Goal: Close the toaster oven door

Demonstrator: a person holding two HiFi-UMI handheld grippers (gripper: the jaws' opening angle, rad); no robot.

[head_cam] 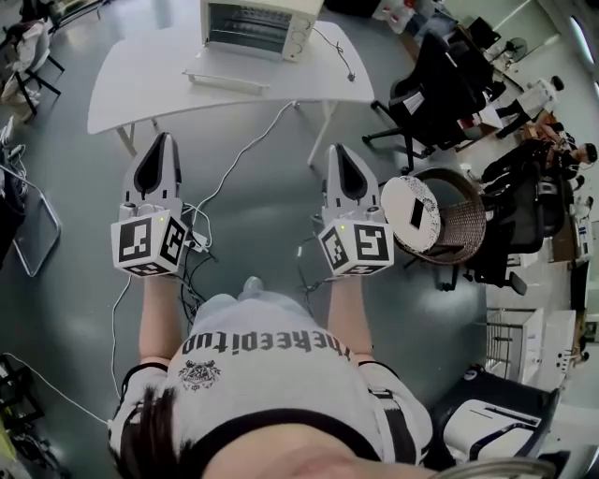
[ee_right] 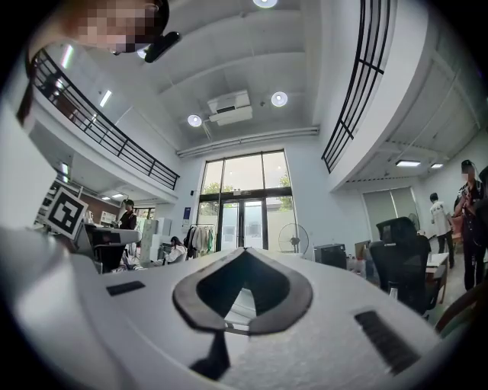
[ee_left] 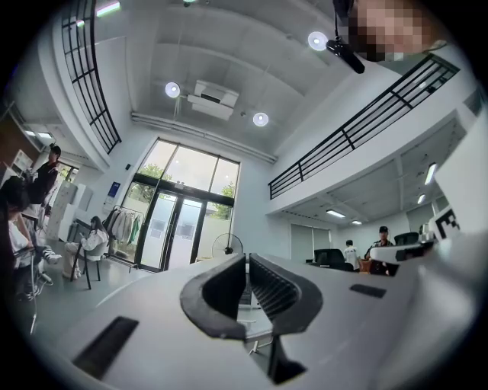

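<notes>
The left gripper (ee_left: 246,259) has its black jaws drawn together, tips meeting with nothing between them. The right gripper (ee_right: 244,251) is the same, its jaws tip to tip and empty. Both hang over the grey floor (head_cam: 271,215), well apart from the white table (head_cam: 131,70). On that table stands the white toaster oven (head_cam: 257,26), with its glass door (head_cam: 225,79) folded down flat and open.
</notes>
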